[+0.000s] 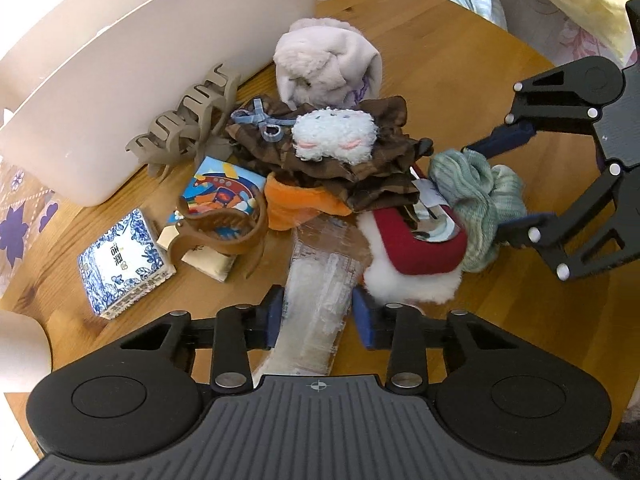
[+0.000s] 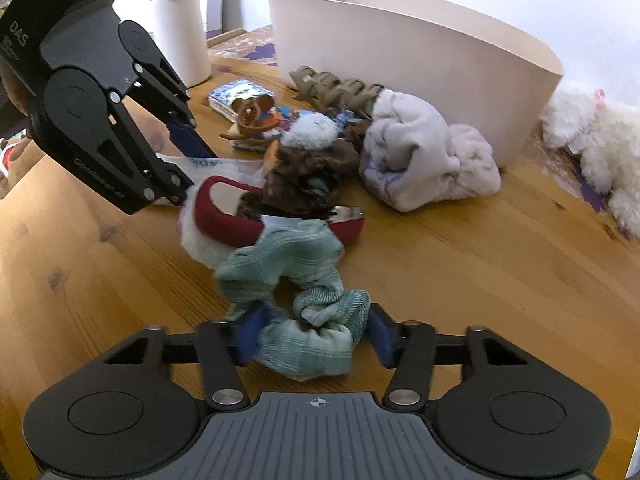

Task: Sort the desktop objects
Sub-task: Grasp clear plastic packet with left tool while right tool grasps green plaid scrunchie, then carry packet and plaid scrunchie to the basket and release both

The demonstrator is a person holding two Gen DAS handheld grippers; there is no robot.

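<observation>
Right claw (image 2: 314, 336) clamps green ribbed scrunchie (image 2: 298, 280) — left claw (image 1: 318, 314) grips clear packet (image 1: 320, 280).

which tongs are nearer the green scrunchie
Right. The right tongs straddle the green scrunchie, fingers on either side. The left tongs sit apart, around a clear plastic packet.

Wooden table (image 1: 460, 60), beige bin (image 1: 160, 60), claw clips (image 1: 192, 120), blue-white box (image 1: 120, 264), green scrunchie (image 2: 304, 280)
</observation>
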